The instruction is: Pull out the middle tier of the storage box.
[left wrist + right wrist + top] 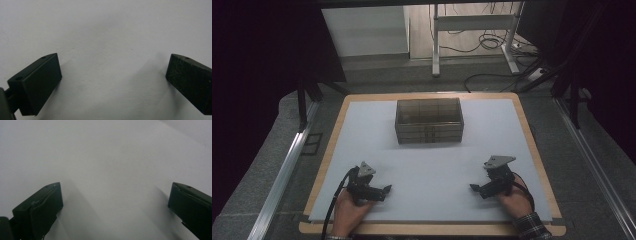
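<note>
2 hands are seen at the near edge of a matte white board (422,160), the left gripper (384,189) and right gripper (474,188) laid low, jaws spread and empty, angled inward. A ribbed, translucent brown box (429,120) is set well beyond.

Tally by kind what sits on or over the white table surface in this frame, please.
Translucent brown box: 1
Hand-held tongs: 2, left tongs and right tongs, both open and empty
Total: 3
</note>
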Demonstrator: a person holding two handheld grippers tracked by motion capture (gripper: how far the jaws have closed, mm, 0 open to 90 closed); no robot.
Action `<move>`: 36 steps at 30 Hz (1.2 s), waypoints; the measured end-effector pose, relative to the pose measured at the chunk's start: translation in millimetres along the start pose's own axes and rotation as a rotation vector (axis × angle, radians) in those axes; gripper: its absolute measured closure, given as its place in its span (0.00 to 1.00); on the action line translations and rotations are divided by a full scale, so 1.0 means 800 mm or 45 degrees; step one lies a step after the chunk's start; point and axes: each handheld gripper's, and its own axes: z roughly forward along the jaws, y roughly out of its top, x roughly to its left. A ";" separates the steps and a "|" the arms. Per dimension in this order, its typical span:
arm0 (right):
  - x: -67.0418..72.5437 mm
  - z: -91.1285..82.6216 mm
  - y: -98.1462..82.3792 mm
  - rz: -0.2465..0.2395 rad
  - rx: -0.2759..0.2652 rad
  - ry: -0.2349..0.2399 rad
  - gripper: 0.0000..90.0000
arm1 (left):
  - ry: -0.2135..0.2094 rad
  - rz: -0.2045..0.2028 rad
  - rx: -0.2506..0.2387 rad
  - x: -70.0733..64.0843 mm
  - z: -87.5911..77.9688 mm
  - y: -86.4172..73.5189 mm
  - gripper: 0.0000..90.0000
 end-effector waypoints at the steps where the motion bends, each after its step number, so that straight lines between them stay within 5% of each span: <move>1: 0.000 0.000 0.000 0.000 0.000 0.000 0.00 | 0.002 -0.004 -0.001 -0.001 0.000 0.000 0.00; 36: 0.003 -0.004 0.001 0.006 0.000 -0.009 0.04 | 0.004 -0.004 -0.003 -0.001 0.000 0.000 0.00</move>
